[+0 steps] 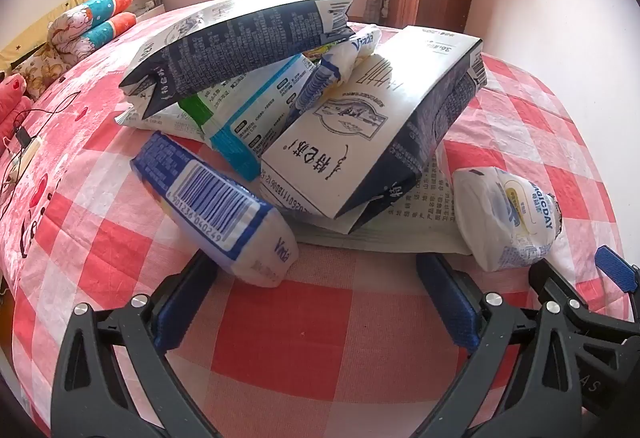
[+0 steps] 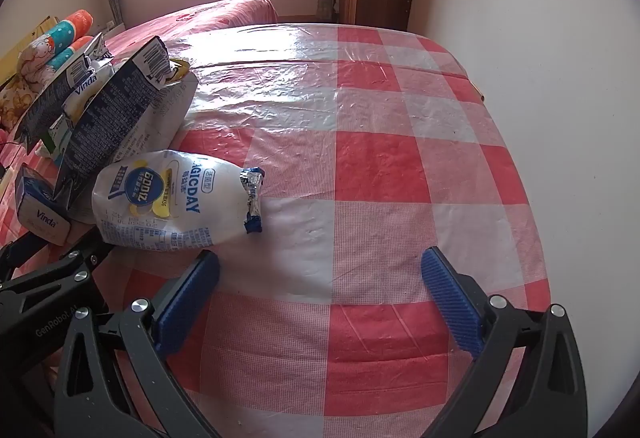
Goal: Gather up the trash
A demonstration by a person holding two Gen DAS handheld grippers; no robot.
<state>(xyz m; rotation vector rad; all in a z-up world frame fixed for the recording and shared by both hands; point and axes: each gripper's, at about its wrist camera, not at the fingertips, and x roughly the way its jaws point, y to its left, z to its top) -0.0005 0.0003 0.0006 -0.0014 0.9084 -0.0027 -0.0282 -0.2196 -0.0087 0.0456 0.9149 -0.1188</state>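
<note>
My left claw [image 1: 316, 298] hangs wide open over the red-and-white checked cloth [image 1: 288, 326], its ribbed blue pads gripping nothing. Ahead of it the trash lies in a heap: a soft blue-and-white tissue pack [image 1: 218, 203] with a barcode tilts toward the left pad, its corner just beside it. Behind leans a flattened paper carton [image 1: 360, 125], white face with dark sides, propped on another flat wrapper. A second dark carton [image 1: 236, 37] lies across the top of the pile, over a crinkled green-and-teal pack [image 1: 256, 105]. To the right, apart from the heap, sits a crumpled glossy white pouch [image 1: 506, 215].

My right claw [image 2: 320, 296] is also spread open and empty above the cloth, which looks shiny and wrinkled like plastic. The pouch [image 2: 168, 201] lies just beyond its left pad.
</note>
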